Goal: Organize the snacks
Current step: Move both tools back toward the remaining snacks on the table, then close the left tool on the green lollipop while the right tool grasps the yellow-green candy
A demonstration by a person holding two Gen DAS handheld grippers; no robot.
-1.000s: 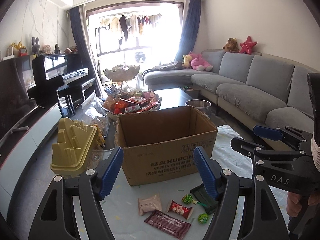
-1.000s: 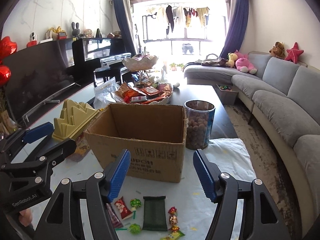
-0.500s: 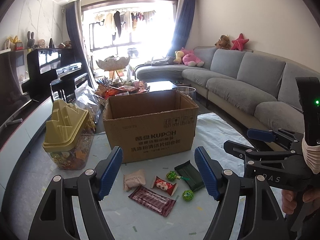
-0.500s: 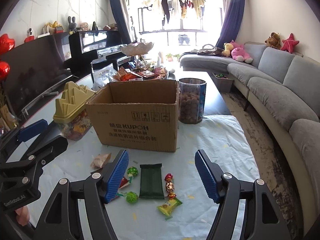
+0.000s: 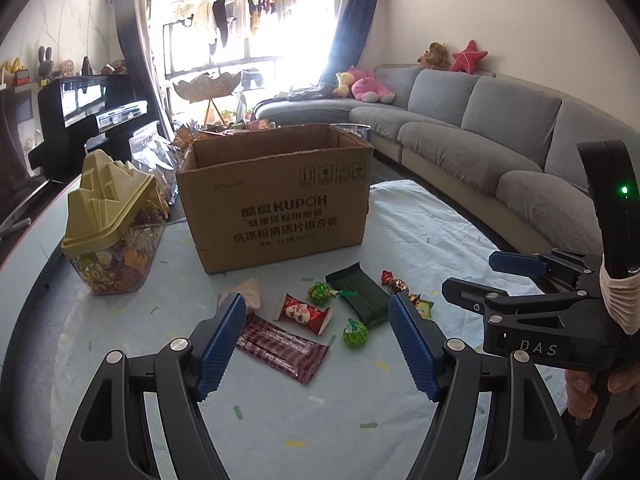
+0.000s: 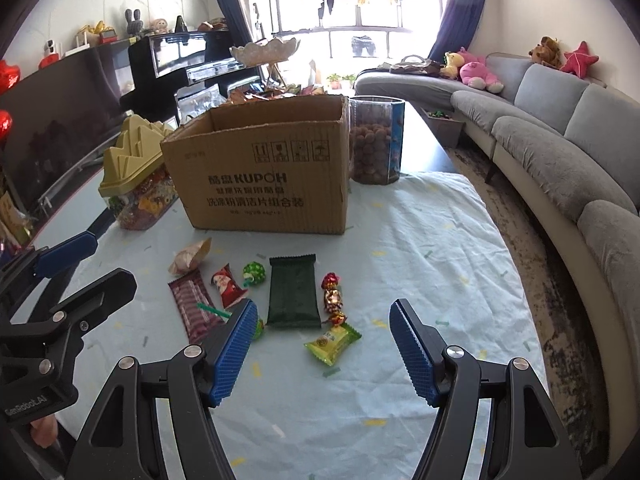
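From my left wrist, my left claw (image 5: 316, 340) hangs wide and empty above the worktop (image 5: 280, 420), with the snacks scattered just ahead between it and the open cardboard box (image 5: 274, 196). The maroon wafer packet (image 5: 282, 346) lies nearest; it looks flat, light and crinkly, so I would pinch it across its short width. The red candy (image 5: 302, 312) is a small puffed pillow, best taken at the middle. The green foil ball (image 5: 355, 334) is round and slick and may roll away, so I judge it needs a centred squeeze or a hold on its stick.

From my right wrist, my right claw (image 6: 322, 346) is also spread wide, holding nothing. The dark green bar (image 6: 294, 294) lies flat before it, stiffer than the rest; its long edges seem the sure place to grip. The yellow-green sachet (image 6: 333, 342) sits closest, soft and light, and the foil-wrapped sweets (image 6: 333, 298) beside the bar look slippery and crushable.
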